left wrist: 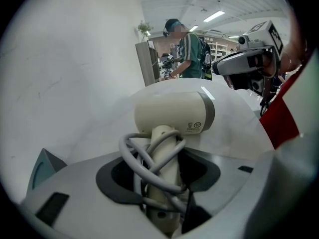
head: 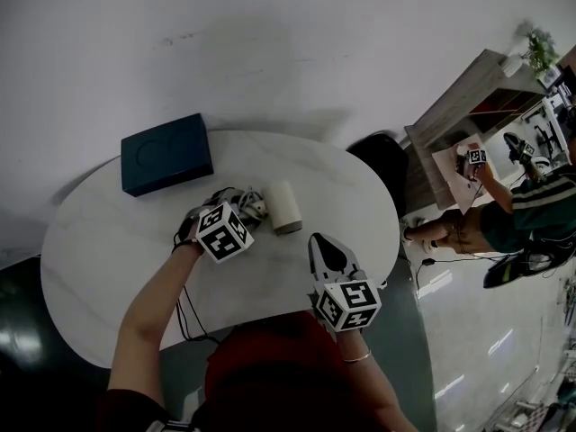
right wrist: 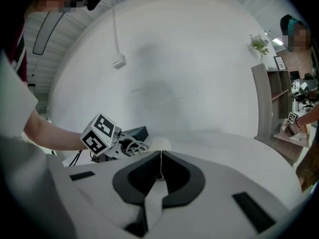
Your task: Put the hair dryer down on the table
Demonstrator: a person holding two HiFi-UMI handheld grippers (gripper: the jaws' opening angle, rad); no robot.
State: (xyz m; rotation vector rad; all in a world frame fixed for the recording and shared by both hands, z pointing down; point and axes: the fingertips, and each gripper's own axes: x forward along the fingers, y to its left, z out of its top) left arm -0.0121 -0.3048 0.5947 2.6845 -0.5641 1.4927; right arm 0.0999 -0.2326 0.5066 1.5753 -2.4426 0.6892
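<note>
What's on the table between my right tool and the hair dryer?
Nothing: in the head view, only bare table separates the shut right tool from the hair dryer.

The table [head: 99,268] is bare over its left end, near edge and far right, all open to a pass. A dark blue box [head: 166,154] blocks the far left, near the wall [head: 270,43]. The hair dryer [head: 283,207] and left gripper [head: 241,209] fill the centre. The right gripper [head: 328,255] is just beside them, leaving only a narrow gap
</note>
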